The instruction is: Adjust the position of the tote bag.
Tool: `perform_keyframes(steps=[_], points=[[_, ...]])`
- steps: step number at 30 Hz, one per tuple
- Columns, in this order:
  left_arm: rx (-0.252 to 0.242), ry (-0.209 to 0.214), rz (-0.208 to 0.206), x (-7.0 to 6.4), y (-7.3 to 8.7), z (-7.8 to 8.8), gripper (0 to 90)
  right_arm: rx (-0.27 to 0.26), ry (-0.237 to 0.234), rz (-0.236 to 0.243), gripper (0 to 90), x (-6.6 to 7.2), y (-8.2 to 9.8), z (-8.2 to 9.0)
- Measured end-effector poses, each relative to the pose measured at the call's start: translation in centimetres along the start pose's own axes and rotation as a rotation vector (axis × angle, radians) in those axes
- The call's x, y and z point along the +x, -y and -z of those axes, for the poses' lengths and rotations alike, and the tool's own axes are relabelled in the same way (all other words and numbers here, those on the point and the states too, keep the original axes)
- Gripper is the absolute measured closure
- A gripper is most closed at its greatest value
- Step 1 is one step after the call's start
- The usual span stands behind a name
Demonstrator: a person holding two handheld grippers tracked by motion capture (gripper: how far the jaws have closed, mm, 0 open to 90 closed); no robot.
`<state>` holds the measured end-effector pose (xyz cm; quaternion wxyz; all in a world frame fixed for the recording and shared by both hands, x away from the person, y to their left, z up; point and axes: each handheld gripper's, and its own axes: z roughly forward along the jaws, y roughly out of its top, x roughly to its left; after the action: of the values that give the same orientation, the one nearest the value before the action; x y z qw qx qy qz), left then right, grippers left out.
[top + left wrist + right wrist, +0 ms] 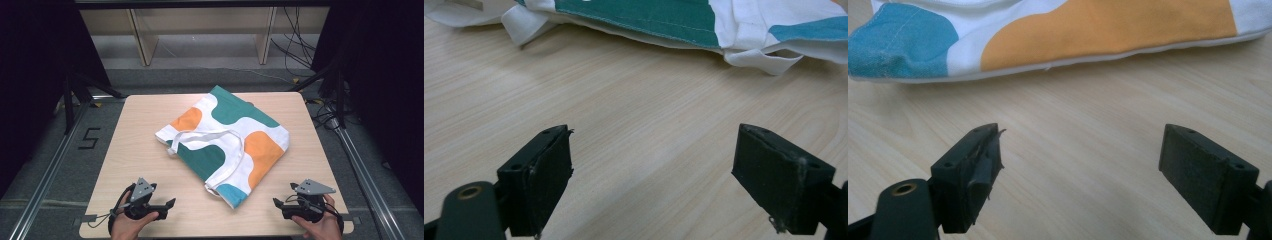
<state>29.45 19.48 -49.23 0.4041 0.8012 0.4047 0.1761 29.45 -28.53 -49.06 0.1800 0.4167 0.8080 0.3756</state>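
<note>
A white tote bag (227, 142) with green, orange and blue patches lies flat in the middle of the wooden table (135, 125), its white handles (220, 135) spread across it. My left gripper (167, 206) rests near the table's front left, open, with bare wood between its jaws. In the left gripper view the bag's green-and-white edge (649, 20) lies ahead of that gripper (651, 172), apart from it. My right gripper (278, 204) sits at the front right, open and holding nothing. In the right gripper view the bag's blue corner (898, 40) and orange patch (1108, 25) lie beyond that gripper (1080, 172).
The table's front edge (215, 234) runs just below both hands. Metal frame rails (45, 175) flank the table on the floor. Wooden shelving (200, 30) and loose cables (295, 45) stand behind the far edge.
</note>
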Motion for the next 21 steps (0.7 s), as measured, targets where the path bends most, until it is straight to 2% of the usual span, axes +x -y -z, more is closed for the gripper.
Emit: perform_keyframes(steps=[1,3,4,5,6,7,9,10,11,13,14,15,16,17,18,19,21], points=[[0.003,-0.003,0.017,-0.1,0.0,0.0,15.0,0.003,0.001,0.006,18.9,0.0,0.0,0.0],[0.011,-0.015,0.004,0.0,0.0,0.0,15.0,0.009,-0.005,0.009,18.9,0.0,-0.1,-0.1],[0.001,-0.013,0.021,-0.1,0.0,-0.1,15.0,0.007,-0.002,0.014,19.0,0.0,-0.1,-0.2],[0.013,-0.007,0.002,0.0,0.0,0.0,15.0,0.010,0.002,0.019,19.0,0.0,-0.1,-0.2],[0.013,-0.007,0.002,0.0,0.0,0.0,15.0,0.010,0.002,0.019,19.0,0.0,-0.1,-0.2],[0.006,0.003,0.023,-0.1,0.1,-0.2,15.0,0.004,0.007,0.033,19.0,0.0,-0.1,-0.3],[0.008,0.005,0.020,-0.1,0.1,-0.1,15.0,0.004,0.004,0.039,19.0,0.1,-0.3,-0.4],[0.015,0.004,-0.002,0.0,0.0,-0.1,15.0,0.012,-0.004,0.024,19.1,0.2,-0.3,-0.4],[0.018,0.005,0.005,-0.1,0.0,-0.1,14.9,0.010,-0.003,0.024,19.4,0.3,-0.4,-0.4],[0.012,-0.001,0.014,-0.1,0.0,-0.1,15.0,0.004,-0.007,0.039,22.1,0.5,-0.6,-0.5],[-0.024,-0.013,0.037,-0.3,0.0,-0.2,15.3,0.008,-0.009,0.037,22.1,0.6,-0.7,-0.6],[-0.030,-0.021,0.019,-0.1,-0.1,-0.2,15.5,0.003,-0.007,0.044,22.1,0.5,-0.9,-0.6],[-0.030,-0.021,0.019,-0.1,-0.1,-0.2,15.5,0.001,-0.011,0.051,22.1,0.5,-1.0,-0.8],[-0.017,-0.019,0.033,0.0,0.0,-0.2,15.5,0.007,-0.009,0.033,22.1,0.7,-1.1,-0.8],[0.004,-0.017,0.010,0.2,0.0,-0.1,15.5,-0.006,-0.003,0.060,22.1,0.6,-1.2,-1.0],[0.007,-0.016,0.007,0.2,-0.1,-0.2,15.5,0.002,-0.013,0.041,22.3,0.8,-1.2,-1.1],[0.005,-0.014,0.010,0.2,-0.1,-0.2,15.6,0.003,-0.014,0.044,22.7,0.8,-1.3,-1.2]])
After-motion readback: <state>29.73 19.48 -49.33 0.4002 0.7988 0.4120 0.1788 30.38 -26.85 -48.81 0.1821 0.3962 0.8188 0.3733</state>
